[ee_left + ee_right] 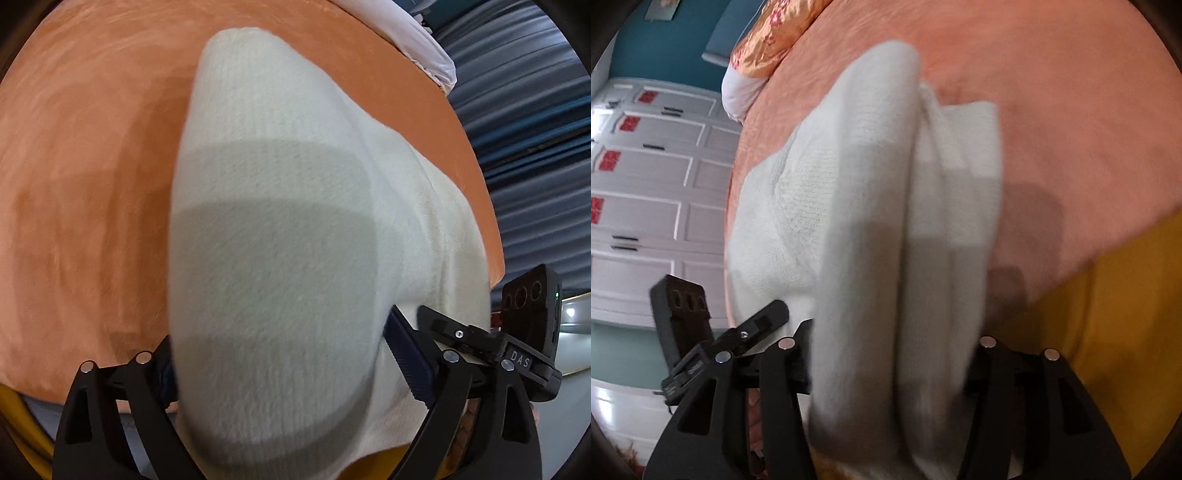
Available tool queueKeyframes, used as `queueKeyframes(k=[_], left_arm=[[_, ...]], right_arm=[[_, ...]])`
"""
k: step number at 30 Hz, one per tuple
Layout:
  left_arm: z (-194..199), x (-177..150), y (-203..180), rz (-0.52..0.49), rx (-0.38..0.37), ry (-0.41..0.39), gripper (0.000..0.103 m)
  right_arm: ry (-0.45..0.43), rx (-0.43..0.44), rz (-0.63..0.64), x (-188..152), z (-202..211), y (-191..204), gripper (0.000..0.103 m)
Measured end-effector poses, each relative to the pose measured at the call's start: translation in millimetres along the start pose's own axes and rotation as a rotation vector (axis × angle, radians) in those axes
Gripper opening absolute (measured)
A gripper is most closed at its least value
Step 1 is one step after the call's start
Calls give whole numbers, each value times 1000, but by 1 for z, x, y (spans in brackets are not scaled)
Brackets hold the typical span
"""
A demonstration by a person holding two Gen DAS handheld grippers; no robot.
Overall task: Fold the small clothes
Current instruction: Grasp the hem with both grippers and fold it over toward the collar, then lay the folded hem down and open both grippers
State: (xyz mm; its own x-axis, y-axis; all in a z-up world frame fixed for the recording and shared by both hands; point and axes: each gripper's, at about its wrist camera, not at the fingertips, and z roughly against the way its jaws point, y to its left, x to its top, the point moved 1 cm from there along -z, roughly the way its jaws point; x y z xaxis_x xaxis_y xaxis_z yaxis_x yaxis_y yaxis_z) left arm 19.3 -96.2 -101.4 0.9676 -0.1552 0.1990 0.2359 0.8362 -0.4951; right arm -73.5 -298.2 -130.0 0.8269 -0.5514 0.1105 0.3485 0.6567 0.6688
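Left gripper (pixel 280 354) pinching white sweater (pixel 273 192) — right gripper (pixel 890 362) pinching it too; sweater (pixel 857 206) bunched, lifted over orange bedspread (pixel 81 166) — pillow (pixel 738 92) far corner.

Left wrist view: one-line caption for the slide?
Left gripper clamps a cream knit garment draped over an orange bedspread, with the right gripper alongside.

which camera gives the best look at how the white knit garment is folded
The right wrist view: the white knit garment shows several stacked lengthwise layers over the orange bedspread. The left wrist view shows mainly one broad shadowed panel of it, filling the frame.
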Motion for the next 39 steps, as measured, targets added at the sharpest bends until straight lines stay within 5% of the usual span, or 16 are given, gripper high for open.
queueKeyframes(k=[4,12,21,24,26,28,30,34,37,39], left_arm=[[26,-2,-10,-53,-22,-45,65],[120,15,-31,-150,-65,-238,64],[223,94,-19,-245,13,-484,67],[201,130,14,-200,121,-492,75],[185,138,47,-145,210,-458,73],[171,131,77,-90,283,-423,73],[174,109,104,-44,257,-417,73],[167,81,117,-5,282,-409,73],[153,68,105,-26,316,-399,73],[147,67,97,-75,356,-400,73]], right_arm=[[-36,-42,100,0,12,25,37],[-211,35,282,-14,74,103,36],[-352,154,454,39,86,219,41],[-343,175,401,75,48,226,60],[-326,85,339,98,8,211,60],[-300,-47,236,105,-17,188,49],[-288,-2,215,87,-20,167,45],[-286,-90,311,49,-16,154,43],[-285,-173,426,32,-25,172,30],[-302,-227,494,29,-33,194,11]])
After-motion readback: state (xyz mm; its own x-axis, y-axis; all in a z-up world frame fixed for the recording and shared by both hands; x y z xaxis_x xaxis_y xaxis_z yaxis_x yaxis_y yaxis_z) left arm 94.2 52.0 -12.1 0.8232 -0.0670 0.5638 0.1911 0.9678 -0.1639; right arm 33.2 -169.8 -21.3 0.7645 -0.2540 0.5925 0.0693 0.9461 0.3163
